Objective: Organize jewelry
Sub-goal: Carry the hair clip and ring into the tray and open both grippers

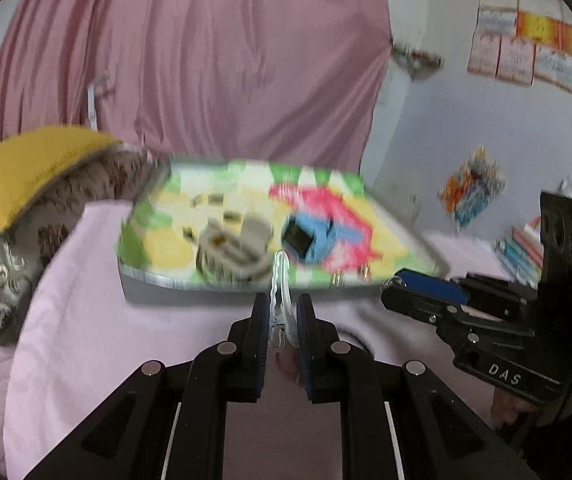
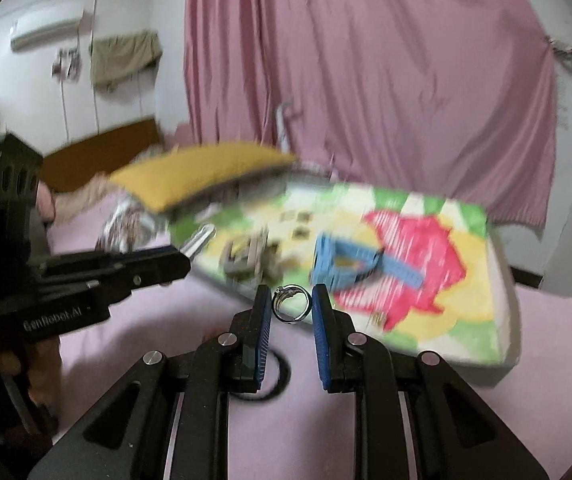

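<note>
we hold both pieces off the pink bed sheet (image 2: 190, 320), near the colourful patterned board (image 2: 466, 292): left gripper (image 1: 282, 312) fingers narrow on a silver metal hair clip (image 1: 280, 280), right gripper (image 2: 291, 307) pinching a silver ring (image 2: 292, 304), likely ready for sorting.

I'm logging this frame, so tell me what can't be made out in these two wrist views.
- Small pieces on the colourful board: motion blur in both views, type unreadable.
- Grey organizer compartments: smeared.
- Hair clip rear end: hidden between left gripper pads.
- Ring top setting: too small, right gripper.
</note>
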Tool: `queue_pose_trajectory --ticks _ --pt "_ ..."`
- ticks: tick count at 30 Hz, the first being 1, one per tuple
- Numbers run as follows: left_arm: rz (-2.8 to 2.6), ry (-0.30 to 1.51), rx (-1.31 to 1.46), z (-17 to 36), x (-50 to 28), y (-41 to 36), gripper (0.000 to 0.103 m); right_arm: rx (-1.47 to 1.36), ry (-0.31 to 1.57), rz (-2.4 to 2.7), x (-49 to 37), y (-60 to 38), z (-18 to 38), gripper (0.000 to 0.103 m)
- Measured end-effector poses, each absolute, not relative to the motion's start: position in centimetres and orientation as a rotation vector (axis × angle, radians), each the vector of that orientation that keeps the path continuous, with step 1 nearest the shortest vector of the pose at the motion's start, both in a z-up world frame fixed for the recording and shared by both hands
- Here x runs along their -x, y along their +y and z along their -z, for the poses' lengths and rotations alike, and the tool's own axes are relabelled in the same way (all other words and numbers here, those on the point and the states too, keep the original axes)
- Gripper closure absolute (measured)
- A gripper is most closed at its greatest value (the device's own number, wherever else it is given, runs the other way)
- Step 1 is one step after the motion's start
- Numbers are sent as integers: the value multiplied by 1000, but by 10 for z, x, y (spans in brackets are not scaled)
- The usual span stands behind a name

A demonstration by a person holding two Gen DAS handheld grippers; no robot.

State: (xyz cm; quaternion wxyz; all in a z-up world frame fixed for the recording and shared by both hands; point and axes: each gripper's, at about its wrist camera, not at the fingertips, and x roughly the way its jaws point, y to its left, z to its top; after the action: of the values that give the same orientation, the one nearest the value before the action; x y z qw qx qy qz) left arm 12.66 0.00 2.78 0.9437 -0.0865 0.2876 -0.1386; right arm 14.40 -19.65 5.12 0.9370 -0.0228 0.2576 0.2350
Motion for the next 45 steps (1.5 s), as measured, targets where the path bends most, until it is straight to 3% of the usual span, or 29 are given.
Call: queue_pose_trajectory --ticks 8,18,25,45 --pt "252 420 167 -51 -140 -5 90 11 322 -381 -144 -201 -74 85" --pt "272 341 163 -58 -161 -18 90 14 336 -323 -155 -202 -70 85" --pt "281 423 154 -48 -180 -28 90 2 391 -300 -165 -210 -67 85" --pt "260 764 39 -18 -218 -57 90 -75 815 -360 -228 -237 -10 85"
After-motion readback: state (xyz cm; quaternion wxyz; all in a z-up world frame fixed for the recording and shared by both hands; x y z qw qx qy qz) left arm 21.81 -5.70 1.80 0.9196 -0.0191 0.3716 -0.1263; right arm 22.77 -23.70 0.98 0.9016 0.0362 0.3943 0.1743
